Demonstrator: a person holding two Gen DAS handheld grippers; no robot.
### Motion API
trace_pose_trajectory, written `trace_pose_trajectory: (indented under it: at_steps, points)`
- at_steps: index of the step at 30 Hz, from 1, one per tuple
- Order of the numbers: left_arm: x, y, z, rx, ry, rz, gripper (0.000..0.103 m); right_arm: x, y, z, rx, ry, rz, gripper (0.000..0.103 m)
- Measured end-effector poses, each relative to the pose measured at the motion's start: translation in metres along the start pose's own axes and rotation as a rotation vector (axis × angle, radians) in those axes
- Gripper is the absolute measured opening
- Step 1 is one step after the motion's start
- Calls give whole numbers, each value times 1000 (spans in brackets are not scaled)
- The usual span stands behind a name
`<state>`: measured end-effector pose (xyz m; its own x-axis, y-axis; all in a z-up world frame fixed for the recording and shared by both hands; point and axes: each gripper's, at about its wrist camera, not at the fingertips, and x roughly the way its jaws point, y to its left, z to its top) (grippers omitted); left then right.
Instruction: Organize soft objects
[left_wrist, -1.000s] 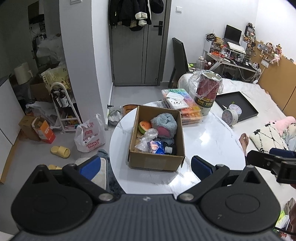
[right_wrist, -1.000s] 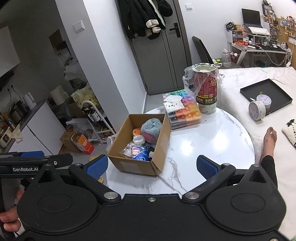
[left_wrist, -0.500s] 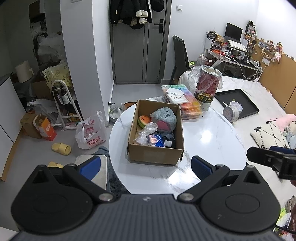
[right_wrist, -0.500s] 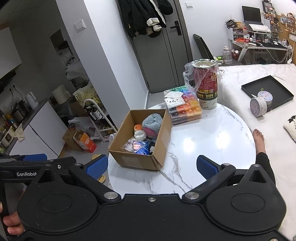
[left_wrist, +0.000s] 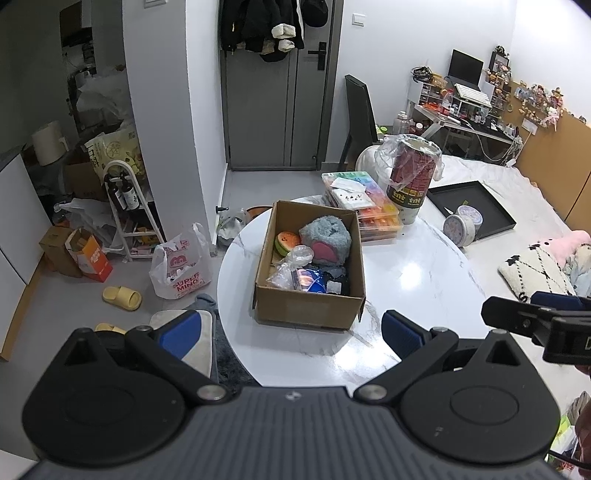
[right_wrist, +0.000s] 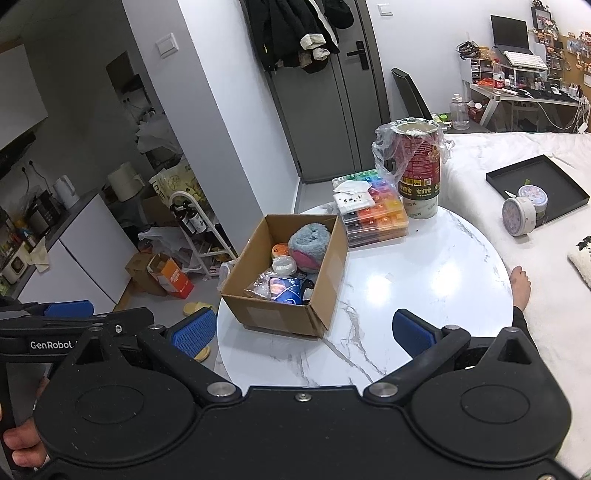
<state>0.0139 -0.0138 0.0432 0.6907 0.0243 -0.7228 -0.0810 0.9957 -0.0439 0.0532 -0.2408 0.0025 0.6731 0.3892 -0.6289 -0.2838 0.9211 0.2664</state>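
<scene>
An open cardboard box (left_wrist: 308, 304) (right_wrist: 271, 312) stands on the round white marble table (left_wrist: 413, 273) (right_wrist: 436, 273). Inside lie a grey-and-pink plush (left_wrist: 327, 240) (right_wrist: 308, 243), an orange squishy toy (left_wrist: 286, 242) (right_wrist: 279, 251), a clear plastic bag (left_wrist: 290, 266) (right_wrist: 264, 284) and a blue packet (left_wrist: 310, 281) (right_wrist: 286, 291). My left gripper (left_wrist: 290, 330) is open and empty, held back from the table's near edge. My right gripper (right_wrist: 303, 330) is open and empty, also short of the table, to the right of the left one.
A colourful compartment case (left_wrist: 364, 206) (right_wrist: 373, 214) and a tall bagged canister (left_wrist: 413, 179) (right_wrist: 419, 168) stand behind the box. A bed with a black tray (left_wrist: 472, 210) (right_wrist: 537, 184) lies to the right. A bare foot (right_wrist: 521, 286) rests by the table. Bags, a rack and slippers clutter the floor on the left.
Both grippers have drawn back and up from the table, so the box looks smaller and farther. Both stay open and empty.
</scene>
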Motion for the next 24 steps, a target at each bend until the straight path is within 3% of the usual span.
trace_pose_trajectory:
  at_steps: [24]
  points:
    - [1, -7, -2, 10, 1, -8, 103, -2, 0, -4, 5, 5, -22, 103]
